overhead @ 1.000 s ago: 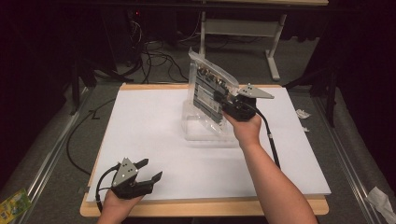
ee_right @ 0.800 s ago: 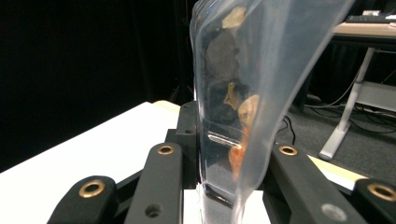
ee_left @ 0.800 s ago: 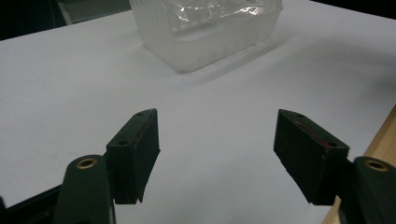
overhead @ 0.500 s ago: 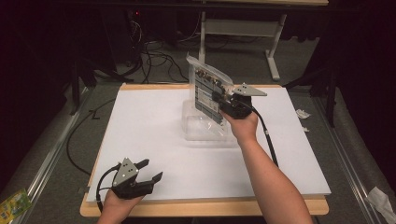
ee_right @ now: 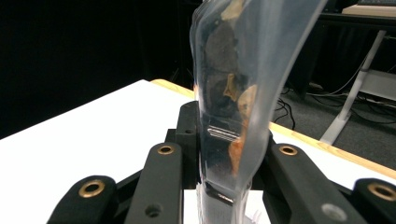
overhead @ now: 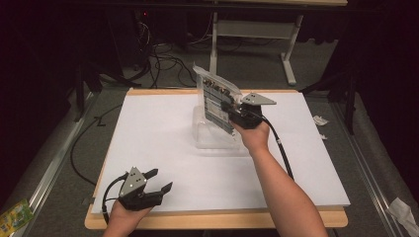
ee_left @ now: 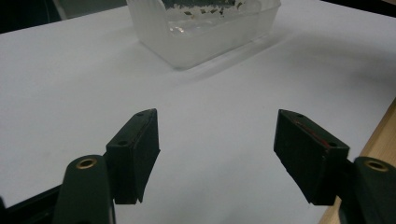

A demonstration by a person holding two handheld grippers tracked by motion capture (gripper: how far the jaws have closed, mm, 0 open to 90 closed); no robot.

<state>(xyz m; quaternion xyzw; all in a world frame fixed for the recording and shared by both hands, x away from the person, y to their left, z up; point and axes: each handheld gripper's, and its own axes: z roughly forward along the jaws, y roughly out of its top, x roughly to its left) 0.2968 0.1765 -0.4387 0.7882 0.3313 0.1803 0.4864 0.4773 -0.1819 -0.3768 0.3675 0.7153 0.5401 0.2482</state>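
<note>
My right tool [overhead: 228, 106] is clamped on a clear plastic bag [overhead: 217, 98] with dark and tan contents, holding it tilted above a clear plastic tub [overhead: 212, 140] that sits on the far middle of the counter [overhead: 306, 217]. In the right gripper view the bag [ee_right: 233, 93] stands pinched between my two black jaws, its zip strip just above the pads. My left tool [overhead: 158, 180] rests low at the near left corner of the counter, jaws wide apart, nothing between them; in the left gripper view the tub [ee_left: 205, 32] is well ahead of it, with bits of stuff inside against the wall. Surface: the counter is a light wood top covered almost fully by a white sheet [overhead: 158, 138], with the wood edge showing along the near and far sides. The room is dark and the floor is grey carpet [overhead: 59, 163]. A white-legged desk frame [overhead: 289, 59] stands behind the counter, and black cables [overhead: 163, 59] are tangled on the floor beyond the far left corner. A metal rail [overhead: 49, 168] runs along the floor at left. A green packet [overhead: 15, 217] lies at bottom left, and crumpled white scraps [overhead: 402, 210] lie on the floor at right.
</note>
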